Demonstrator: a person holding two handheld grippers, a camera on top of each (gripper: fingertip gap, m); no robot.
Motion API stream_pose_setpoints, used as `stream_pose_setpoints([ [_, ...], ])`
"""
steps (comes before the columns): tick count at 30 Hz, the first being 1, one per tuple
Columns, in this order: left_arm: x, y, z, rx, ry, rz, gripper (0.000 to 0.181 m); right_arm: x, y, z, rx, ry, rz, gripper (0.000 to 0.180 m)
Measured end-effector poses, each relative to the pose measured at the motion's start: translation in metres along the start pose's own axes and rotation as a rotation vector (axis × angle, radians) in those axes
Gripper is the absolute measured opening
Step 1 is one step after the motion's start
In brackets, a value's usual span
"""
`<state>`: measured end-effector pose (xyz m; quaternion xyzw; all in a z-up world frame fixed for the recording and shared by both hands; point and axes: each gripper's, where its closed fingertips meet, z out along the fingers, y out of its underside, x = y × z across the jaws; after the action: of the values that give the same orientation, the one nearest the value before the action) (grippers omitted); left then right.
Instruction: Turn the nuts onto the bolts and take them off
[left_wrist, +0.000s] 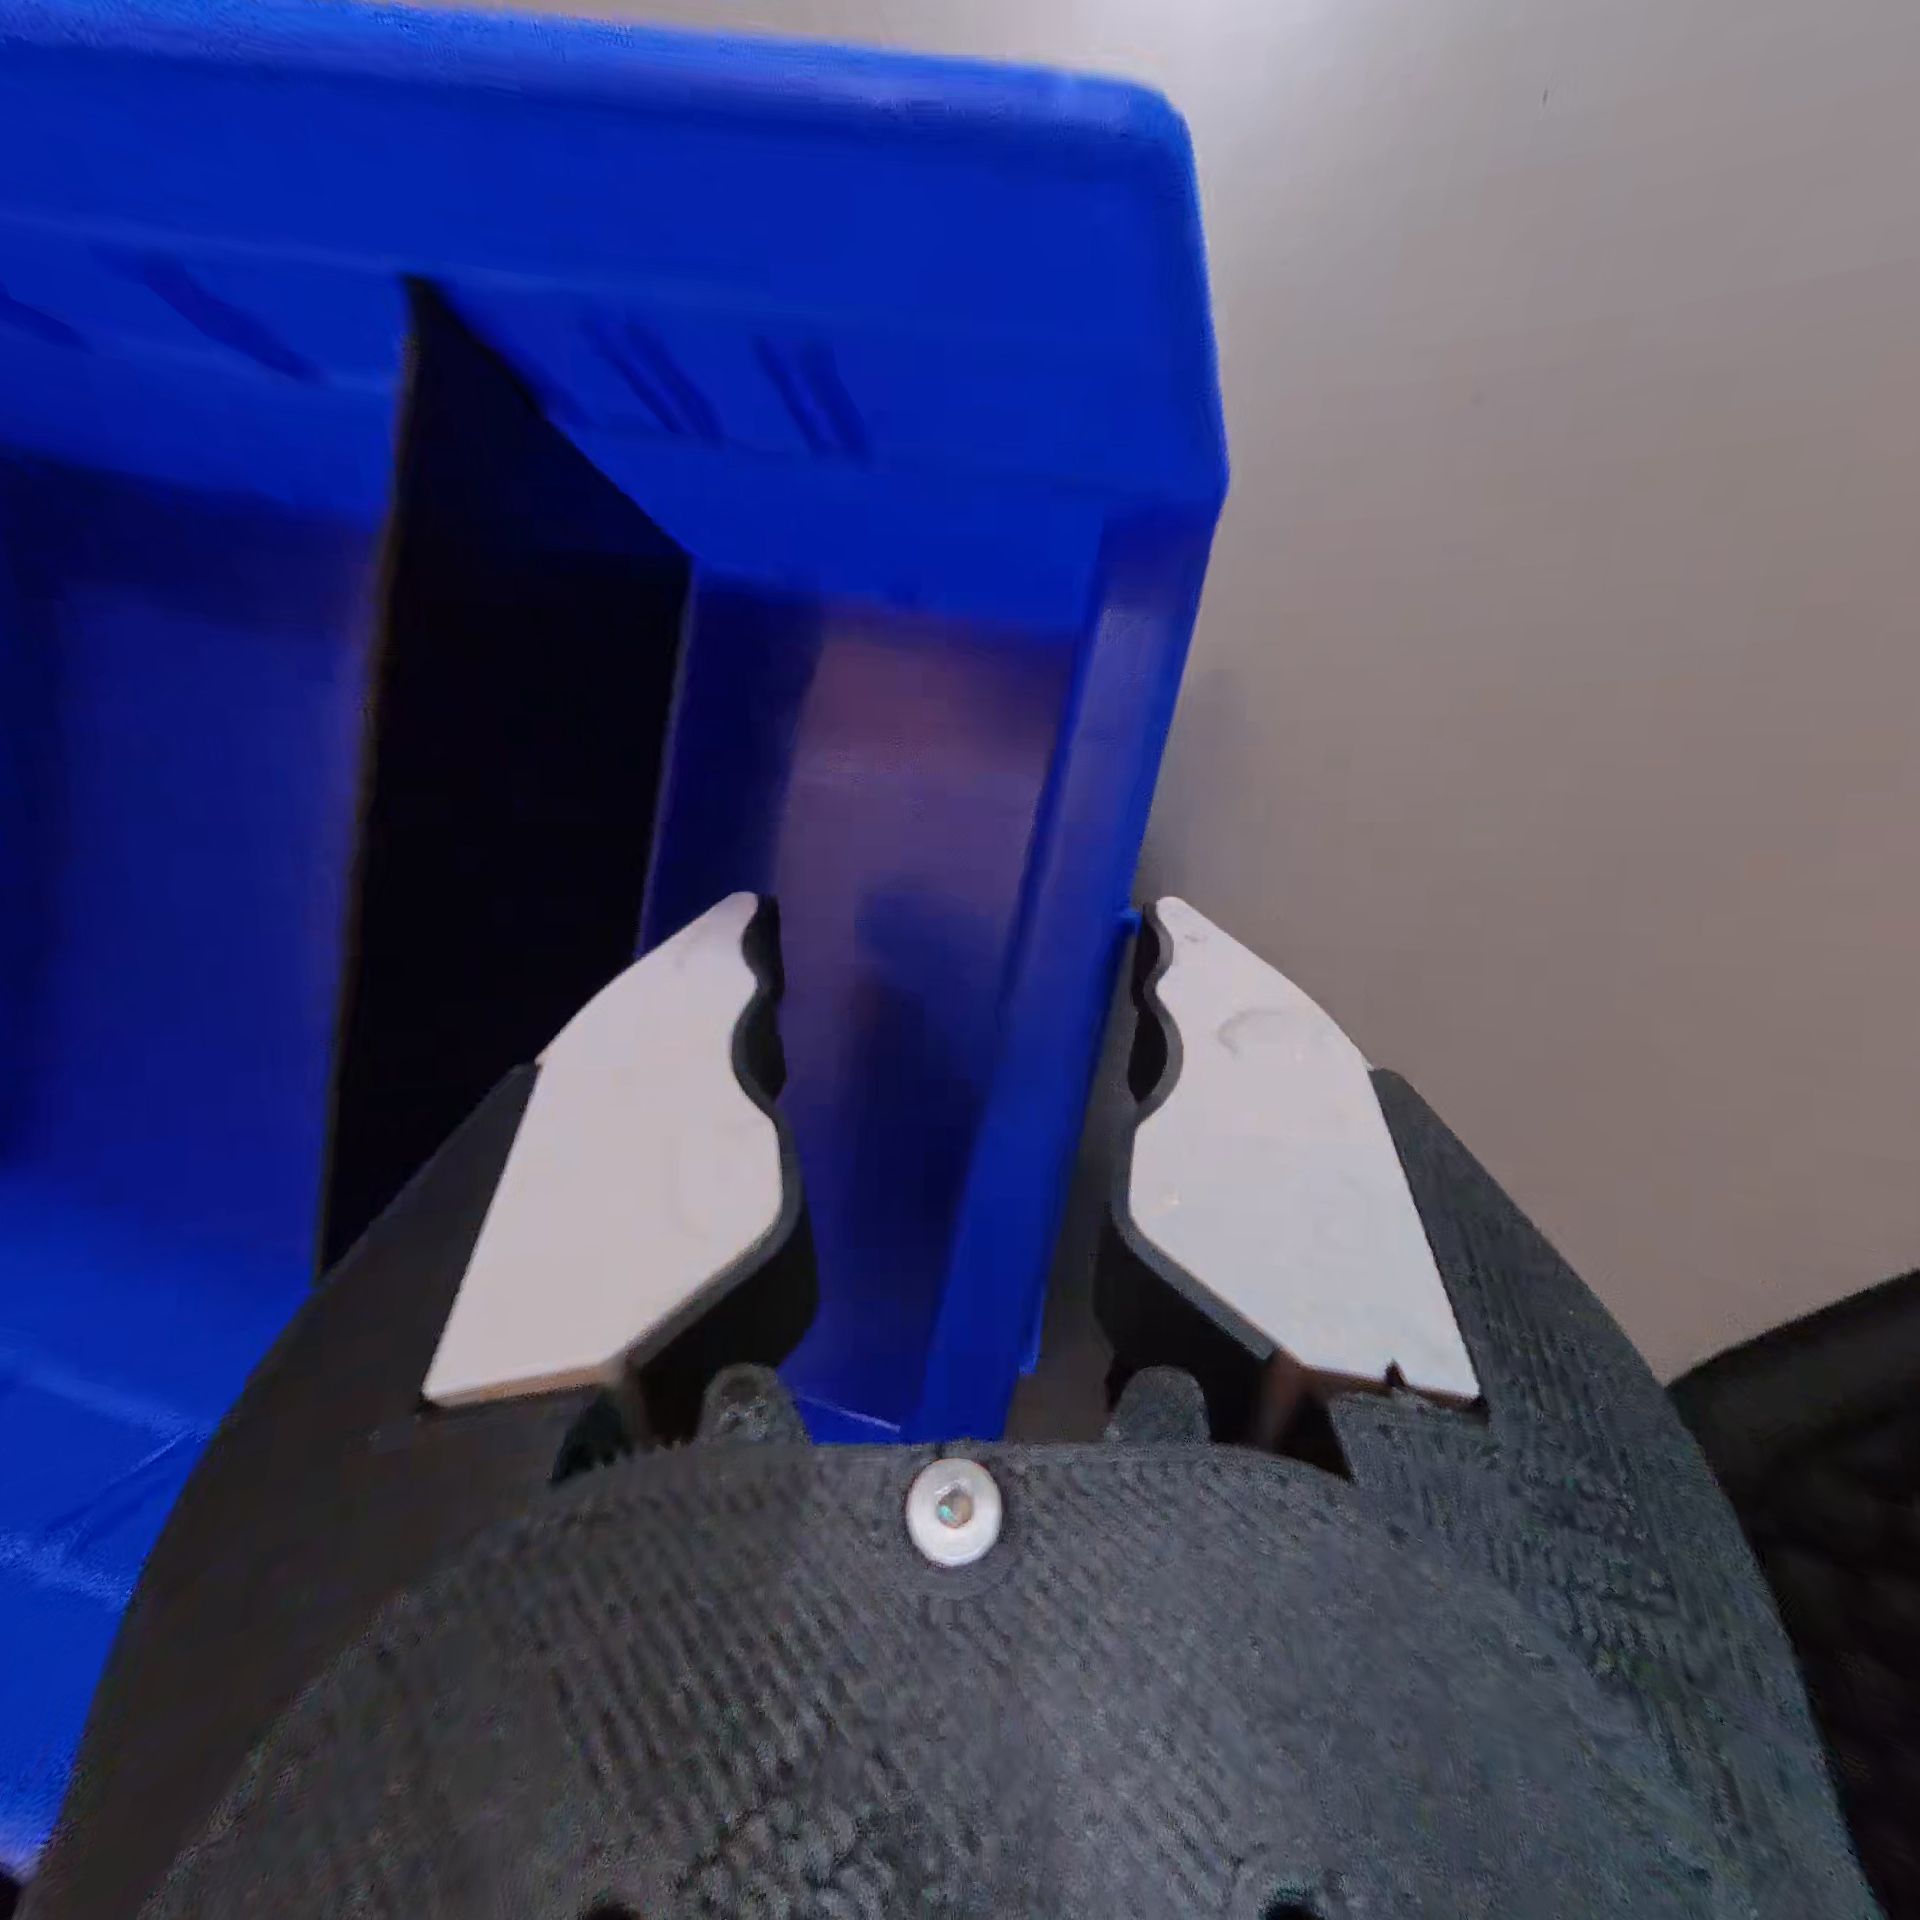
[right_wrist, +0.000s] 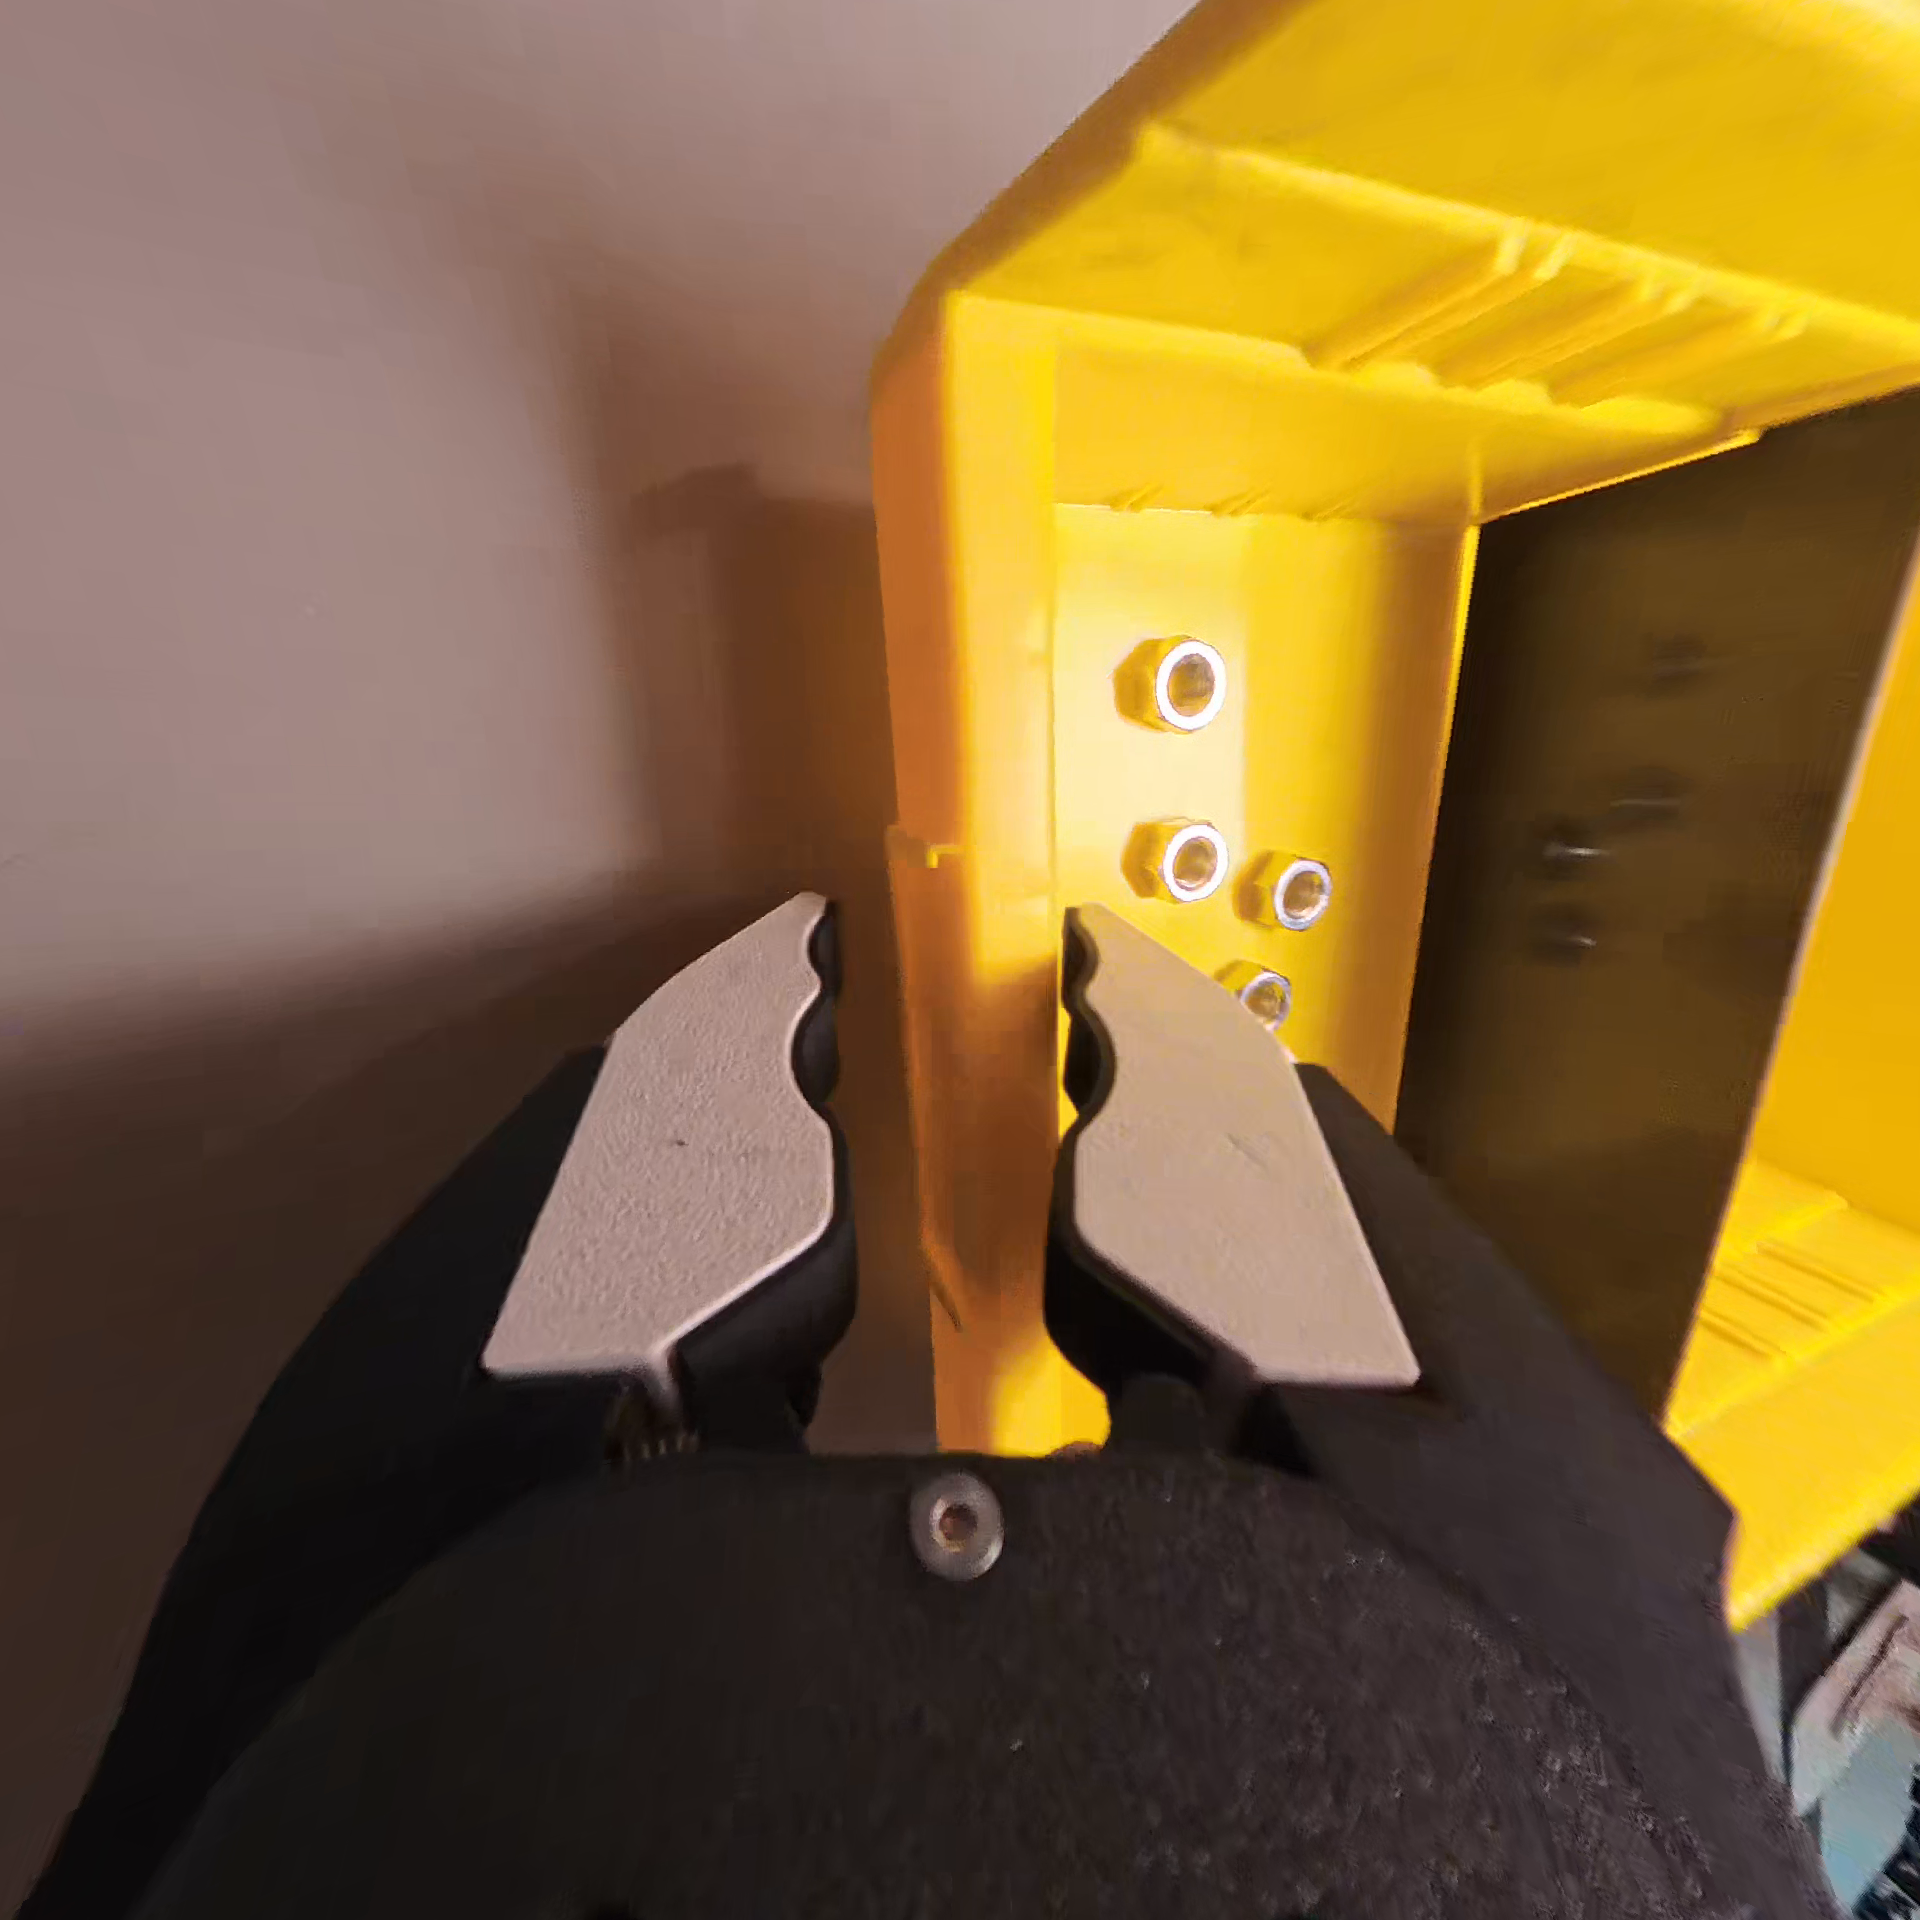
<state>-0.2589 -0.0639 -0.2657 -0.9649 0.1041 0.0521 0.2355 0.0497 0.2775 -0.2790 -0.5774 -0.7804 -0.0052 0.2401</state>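
Several silver hex nuts (right_wrist: 1187, 684) lie in the left compartment of a yellow bin (right_wrist: 1351, 260). My right gripper (right_wrist: 948, 920) is open and straddles that bin's left wall (right_wrist: 977, 1039). The right pad is by the inner face, and a thin gap shows at the left pad. My left gripper (left_wrist: 956, 914) is open and straddles the right wall (left_wrist: 1081, 987) of a blue bin (left_wrist: 623, 208), with the right fingertip (left_wrist: 1174, 925) at the outer rim. I see no clear bolts. Dark blurred shapes show on the yellow bin's dark divider (right_wrist: 1621, 883).
A dark divider (left_wrist: 499, 779) splits the blue bin. Both bins stand on a pale surface (left_wrist: 1558, 520) that also shows in the right wrist view (right_wrist: 364, 416). A dark object (left_wrist: 1829, 1455) lies at the lower right of the left wrist view. Printed paper (right_wrist: 1860, 1714) lies below the yellow bin. Some 45 cm of space lies between my two pairs of fingers.
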Motion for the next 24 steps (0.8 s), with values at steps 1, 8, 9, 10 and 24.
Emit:
stream_pose_setpoints([
  [1,0.005,0.001,0.007,-0.028,0.037,0.02,0.058,0.001,0.0,0.005,-0.008,0.007,-0.019,0.028],
  [8,0.021,-0.031,0.027,-0.035,0.059,0.139,0.026,-0.038,-0.009,-0.01,0.046,0.042,-0.167,0.028],
  [9,0.026,-0.038,0.03,-0.026,0.066,0.149,0.025,-0.052,-0.012,-0.015,0.066,0.036,-0.191,0.028],
  [10,0.031,-0.045,0.033,-0.026,0.069,0.171,0.026,-0.066,-0.013,-0.021,0.085,0.033,-0.211,0.028],
  [24,0.093,-0.139,0.037,0.198,-0.03,0.464,0.038,-0.194,-0.042,-0.118,0.505,0.056,-0.228,0.035],
])
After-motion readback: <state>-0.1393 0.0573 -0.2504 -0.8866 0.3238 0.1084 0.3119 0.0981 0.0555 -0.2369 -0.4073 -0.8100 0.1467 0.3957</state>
